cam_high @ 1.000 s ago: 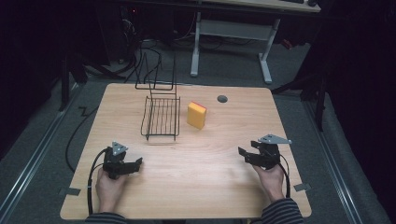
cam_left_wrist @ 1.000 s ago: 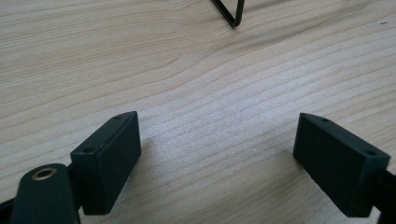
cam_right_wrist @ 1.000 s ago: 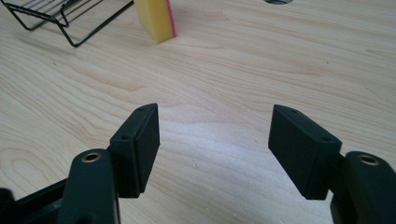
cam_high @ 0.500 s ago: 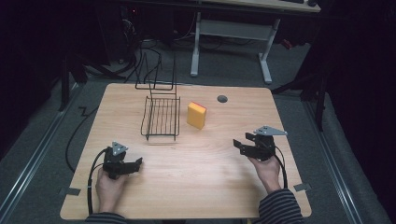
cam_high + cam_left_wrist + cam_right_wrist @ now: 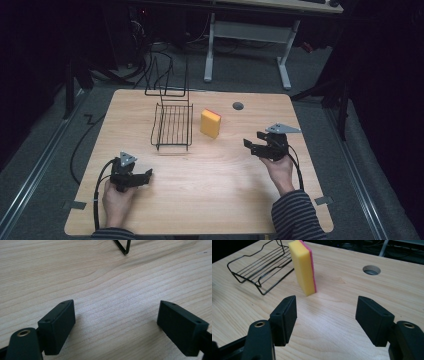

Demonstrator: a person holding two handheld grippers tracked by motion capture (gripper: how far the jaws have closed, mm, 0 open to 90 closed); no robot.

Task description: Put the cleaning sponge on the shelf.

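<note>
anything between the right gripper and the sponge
No, just bare wood. In the right gripper view the open right gripper faces the upright sponge across bare table.

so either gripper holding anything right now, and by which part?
Nothing held. The left gripper and right gripper both have open jaws over bare table. The sponge stands untouched beside the wire rack.

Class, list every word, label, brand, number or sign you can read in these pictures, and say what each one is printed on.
There is no readable text.
The sponge shows plain yellow and pink faces, no print.
The wire rack and wooden table carry no label.
The left gripper and right gripper, both open, show only screw holes, no markings.
</note>
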